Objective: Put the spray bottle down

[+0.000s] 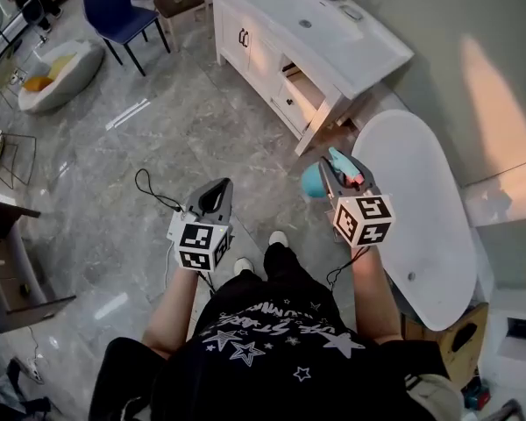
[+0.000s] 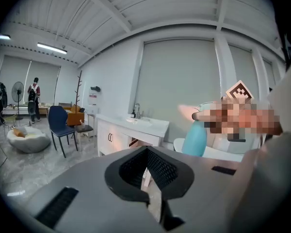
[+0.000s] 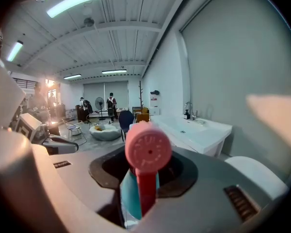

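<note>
Standing on a grey marbled floor (image 1: 184, 130) in a large room. Against the pale wall, a white counter (image 1: 272, 16) with sink and tap, one drawer pulled out; just beside it, a white bathtub (image 1: 421, 200). Farther off, a blue chair (image 1: 114, 7) and a white beanbag (image 1: 66, 73). Holding a spray bottle (image 3: 144, 169) in the right tongs (image 1: 340, 174), clamped about the neck, up in the air over the floor near the bathtub's end. Long axis near upright: teal body hanging below, pink head on top, nozzle turned back toward the holder. Left tongs (image 1: 217, 193) closed together, empty.
</note>
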Motion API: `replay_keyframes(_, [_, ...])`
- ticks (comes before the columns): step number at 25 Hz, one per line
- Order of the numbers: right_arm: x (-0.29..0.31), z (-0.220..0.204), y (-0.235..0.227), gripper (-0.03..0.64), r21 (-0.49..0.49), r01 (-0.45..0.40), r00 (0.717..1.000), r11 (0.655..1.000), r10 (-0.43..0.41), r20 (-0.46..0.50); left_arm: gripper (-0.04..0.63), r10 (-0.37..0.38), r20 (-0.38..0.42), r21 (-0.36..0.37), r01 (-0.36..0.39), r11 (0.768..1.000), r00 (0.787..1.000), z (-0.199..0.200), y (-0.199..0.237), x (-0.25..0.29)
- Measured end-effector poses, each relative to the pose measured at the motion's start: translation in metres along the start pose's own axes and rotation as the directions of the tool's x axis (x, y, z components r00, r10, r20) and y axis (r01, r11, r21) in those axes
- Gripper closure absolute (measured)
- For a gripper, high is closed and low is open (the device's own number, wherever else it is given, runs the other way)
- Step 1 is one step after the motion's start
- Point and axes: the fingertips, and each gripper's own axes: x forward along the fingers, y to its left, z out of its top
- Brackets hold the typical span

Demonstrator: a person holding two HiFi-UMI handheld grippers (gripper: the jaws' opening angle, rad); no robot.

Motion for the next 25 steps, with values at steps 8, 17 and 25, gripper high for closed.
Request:
replay_keyframes(8, [0.001, -0.023, 0.008, 0.465, 0.025, 0.024, 1.000, 0.999, -0.024, 0.003, 0.580, -0.014, -0.003, -0.003, 0.014, 1.000, 1.000, -0.010, 0.002, -0.013])
replay_keyframes(17, [0.024, -0.021, -0.024, 0.463, 0.094, 0.068, 0.997, 0.993, -0.071, 0.039, 0.580, -0.010, -0.022, 0.023, 0.010, 1.000, 1.000, 0.000, 0.015, 0.009])
replay_keyframes(25, [0.110, -0.003, -0.097, 0.463, 0.149, 0.087, 0.994, 0.985, -0.095, 0.053, 0.580, 0.002, -0.054, 0.049, 0.001, 0.999, 0.999, 0.017, 0.044, 0.094])
